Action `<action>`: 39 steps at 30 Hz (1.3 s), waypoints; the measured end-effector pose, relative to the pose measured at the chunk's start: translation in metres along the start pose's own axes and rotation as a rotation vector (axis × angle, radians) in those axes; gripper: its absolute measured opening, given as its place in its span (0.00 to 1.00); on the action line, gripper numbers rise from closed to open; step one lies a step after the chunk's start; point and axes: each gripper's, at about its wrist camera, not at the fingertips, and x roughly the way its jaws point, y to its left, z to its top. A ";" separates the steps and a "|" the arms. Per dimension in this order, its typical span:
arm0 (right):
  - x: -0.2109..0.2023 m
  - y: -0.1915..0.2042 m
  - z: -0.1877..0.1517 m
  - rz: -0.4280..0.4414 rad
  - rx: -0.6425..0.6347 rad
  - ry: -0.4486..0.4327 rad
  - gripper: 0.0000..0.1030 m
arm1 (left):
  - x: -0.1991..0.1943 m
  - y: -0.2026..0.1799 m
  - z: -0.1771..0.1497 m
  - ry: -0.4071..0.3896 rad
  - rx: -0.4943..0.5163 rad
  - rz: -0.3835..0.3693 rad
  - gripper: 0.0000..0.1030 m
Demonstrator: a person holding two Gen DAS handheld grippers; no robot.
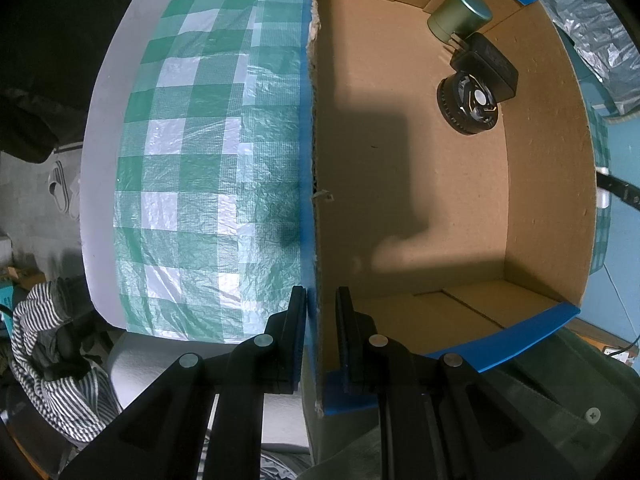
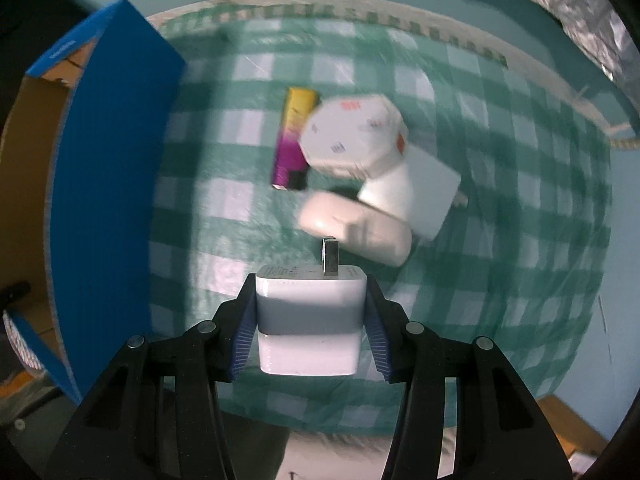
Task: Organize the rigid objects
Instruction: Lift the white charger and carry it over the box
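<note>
Cardboard box (image 1: 420, 216) wall sits pinched in the left tool (image 1: 322, 300), a green tin (image 1: 460, 12) and black adapter (image 1: 486, 66) far ahead inside; the right tool (image 2: 311, 304) grips a white charger (image 2: 310, 312), white boxes (image 2: 356, 136) ahead on the checked surface (image 2: 500, 200).

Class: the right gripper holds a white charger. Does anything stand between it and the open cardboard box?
Only the box's own blue side wall, standing between the white charger in the right gripper and the box interior; it must be cleared from above. The tablecloth between looks bare.
</note>
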 end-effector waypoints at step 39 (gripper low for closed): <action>-0.078 0.121 0.078 0.070 -0.407 -0.132 0.48 | -0.002 0.010 -0.008 -0.022 -0.031 -0.009 0.14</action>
